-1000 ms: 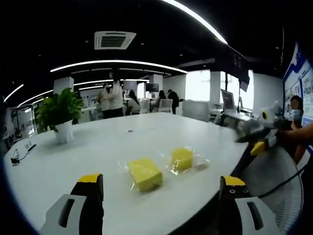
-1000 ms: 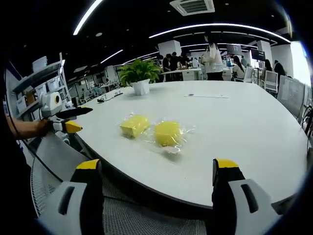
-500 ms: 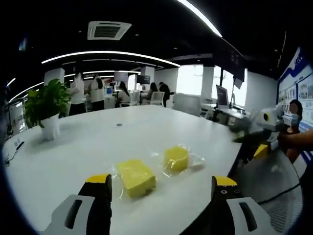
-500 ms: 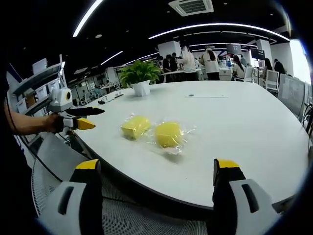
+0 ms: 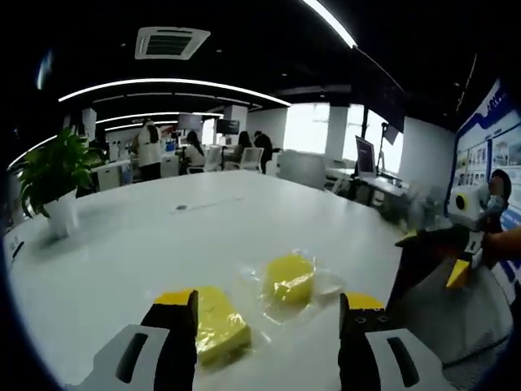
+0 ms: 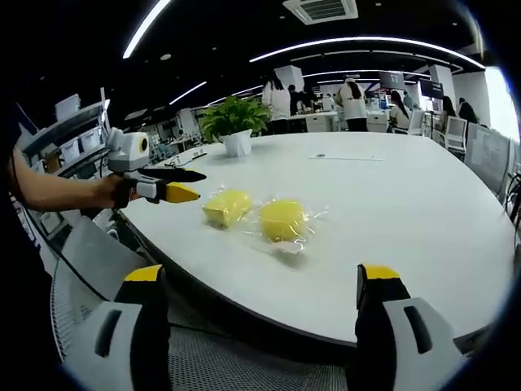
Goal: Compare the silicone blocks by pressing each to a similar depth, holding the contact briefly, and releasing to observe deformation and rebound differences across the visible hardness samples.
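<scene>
left tool [image 6: 181,184] beside 2 silicone blocks [image 6: 226,207] — jaws apart

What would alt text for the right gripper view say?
Two yellow blocks in clear wrap lie side by side on a white table. The left gripper, held in a hand, reaches toward them, while the right gripper waits open in front.

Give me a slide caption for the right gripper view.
Left gripper nears two bagged yellow silicone blocks on the white table; right gripper waits open.
</scene>
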The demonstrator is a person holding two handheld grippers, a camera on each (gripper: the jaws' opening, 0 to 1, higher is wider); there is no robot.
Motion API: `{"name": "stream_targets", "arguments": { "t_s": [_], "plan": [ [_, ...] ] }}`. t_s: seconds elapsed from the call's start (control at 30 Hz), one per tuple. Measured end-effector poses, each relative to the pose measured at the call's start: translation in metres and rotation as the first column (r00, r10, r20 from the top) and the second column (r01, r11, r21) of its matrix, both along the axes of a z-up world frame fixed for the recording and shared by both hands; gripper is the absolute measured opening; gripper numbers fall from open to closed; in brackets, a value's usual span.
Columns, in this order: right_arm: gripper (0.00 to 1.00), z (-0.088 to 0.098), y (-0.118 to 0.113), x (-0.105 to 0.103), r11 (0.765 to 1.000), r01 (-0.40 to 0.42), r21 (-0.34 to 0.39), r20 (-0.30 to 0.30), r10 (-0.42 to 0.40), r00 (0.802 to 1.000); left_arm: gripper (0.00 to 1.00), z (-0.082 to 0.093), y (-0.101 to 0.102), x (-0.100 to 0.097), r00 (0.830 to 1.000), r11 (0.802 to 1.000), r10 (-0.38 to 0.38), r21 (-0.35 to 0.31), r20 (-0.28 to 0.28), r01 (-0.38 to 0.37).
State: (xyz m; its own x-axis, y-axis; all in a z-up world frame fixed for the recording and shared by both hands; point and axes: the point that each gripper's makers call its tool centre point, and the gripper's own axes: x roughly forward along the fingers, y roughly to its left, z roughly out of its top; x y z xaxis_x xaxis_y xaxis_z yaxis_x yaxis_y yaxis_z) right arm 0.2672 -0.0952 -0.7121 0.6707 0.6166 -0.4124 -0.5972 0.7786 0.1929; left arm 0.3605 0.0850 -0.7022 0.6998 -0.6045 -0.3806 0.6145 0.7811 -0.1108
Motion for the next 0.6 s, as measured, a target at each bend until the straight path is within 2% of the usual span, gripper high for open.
{"name": "stream_targets", "arguments": {
  "t_s": [0.33, 0.47, 0.6],
  "plan": [
    [0.9, 0.0, -0.002, 0.002, 1.0, 0.021, 0.012, -0.003, -0.021, 1.0, 0.67, -0.018, -0.013, 0.026, 0.999, 1.0, 0.004, 0.012, -0.046, -0.003],
    [0.91, -0.001, -0.002, 0.002, 1.0, 0.024, 0.02, -0.009, -0.023, 1.0, 0.62, -0.024, -0.02, 0.038, 0.998, 1.0, 0.006, 0.013, -0.065, -0.005],
    [0.91, -0.003, -0.001, 0.001, 1.0, 0.015, 0.006, -0.012, -0.015, 1.0, 0.59, -0.03, -0.033, 0.052, 0.996, 1.0, -0.004, 0.01, -0.088, 0.005]
  ]
}}
